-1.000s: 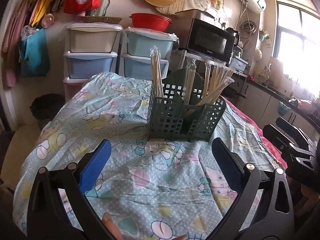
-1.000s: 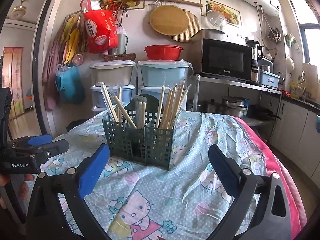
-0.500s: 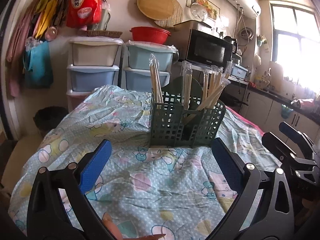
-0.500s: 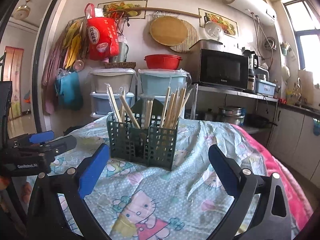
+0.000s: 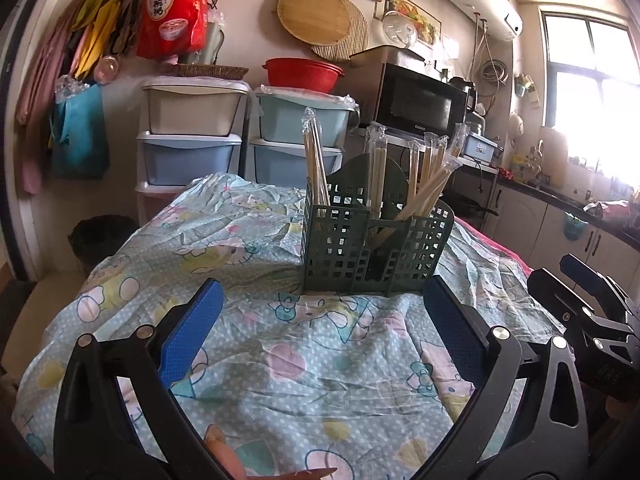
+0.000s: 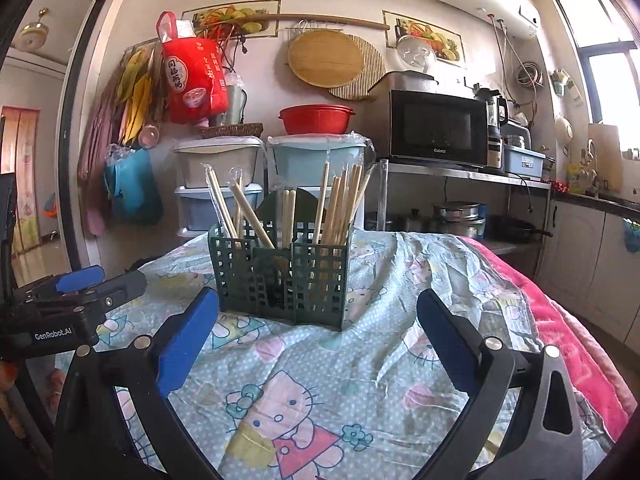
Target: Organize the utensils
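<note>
The left gripper (image 5: 320, 336) hovers with jaws spread wide, holding nothing. Beyond, mid-worktop on the cartoon cloth (image 5: 304, 364), the green caddy (image 5: 372, 248) holds wrapped chopsticks (image 5: 424, 188). The right gripper (image 6: 318, 336) is likewise wide and empty.

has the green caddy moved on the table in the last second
Cannot tell. The caddy keeps its spot on the cloth; only the cameras' view of it shifts.

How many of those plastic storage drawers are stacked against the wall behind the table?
4 in plain view: a white one above a blue one on the left, and two pale blue ones on the right. The table may hide lower ones.
</note>
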